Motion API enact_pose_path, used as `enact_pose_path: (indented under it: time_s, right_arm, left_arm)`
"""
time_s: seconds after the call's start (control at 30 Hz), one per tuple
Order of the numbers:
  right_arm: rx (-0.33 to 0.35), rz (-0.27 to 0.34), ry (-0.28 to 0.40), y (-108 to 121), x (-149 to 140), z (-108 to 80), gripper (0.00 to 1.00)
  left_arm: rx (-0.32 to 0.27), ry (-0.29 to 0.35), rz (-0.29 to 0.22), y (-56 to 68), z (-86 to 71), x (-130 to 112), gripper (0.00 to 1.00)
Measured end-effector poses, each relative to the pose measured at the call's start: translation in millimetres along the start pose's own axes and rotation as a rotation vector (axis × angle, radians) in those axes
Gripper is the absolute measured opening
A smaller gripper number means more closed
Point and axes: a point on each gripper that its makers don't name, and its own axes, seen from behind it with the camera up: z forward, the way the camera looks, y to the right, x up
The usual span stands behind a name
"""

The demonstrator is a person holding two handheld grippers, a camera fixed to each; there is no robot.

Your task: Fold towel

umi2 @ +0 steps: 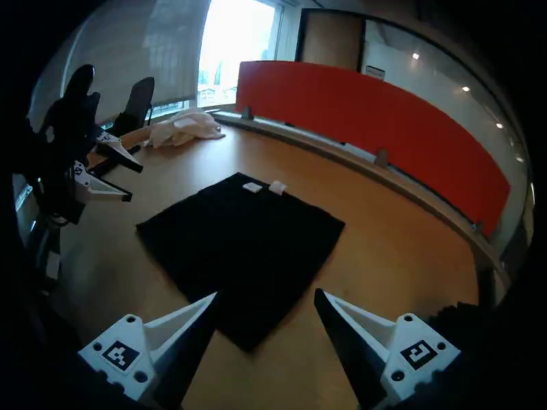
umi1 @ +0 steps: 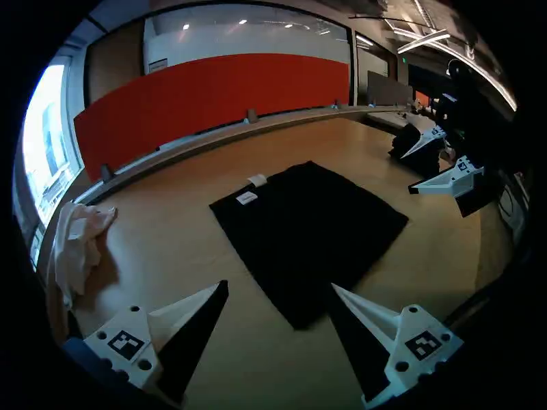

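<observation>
Towel (umi1: 308, 225) lies flat on the counter (umi1: 171, 232), black, tags (umi1: 246, 197) at its far edge. Left gripper (umi1: 279, 283): jaws wide, empty, over a near corner. Right gripper (umi2: 265, 292): same, wide and empty, over its near corner. Risks: jaws close short of the edge and miss the cloth, or pinch one layer only. Uneven grabs would skew the fold. Dark cloth hides its edges. White cloth (umi1: 78, 239) is well apart, so a snag is unlikely.
</observation>
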Motion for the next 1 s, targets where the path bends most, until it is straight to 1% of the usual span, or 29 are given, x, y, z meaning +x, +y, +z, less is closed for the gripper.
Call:
enact_pose_path:
  time_s: [0.37,0.6,0.8,1.0]
  right_arm:
    - [0.035,0.002,-0.068,-8.8,-34.5,14.2,1.00]
    - [0.052,0.006,-0.110,-11.5,-50.5,19.5,1.00]
    - [0.082,0.010,-0.147,-17.2,-63.5,22.1,1.00]
    - [0.100,-0.002,-0.174,-19.8,-71.7,24.0,0.99]
  left_arm:
    - [-0.039,-0.078,-0.004,9.1,17.1,-28.9,1.00]
    - [-0.063,-0.116,0.004,13.3,27.2,-40.0,1.00]
    - [-0.083,-0.146,0.002,17.6,33.7,-49.4,1.00]
    - [-0.097,-0.174,0.002,20.9,38.6,-58.4,1.00]
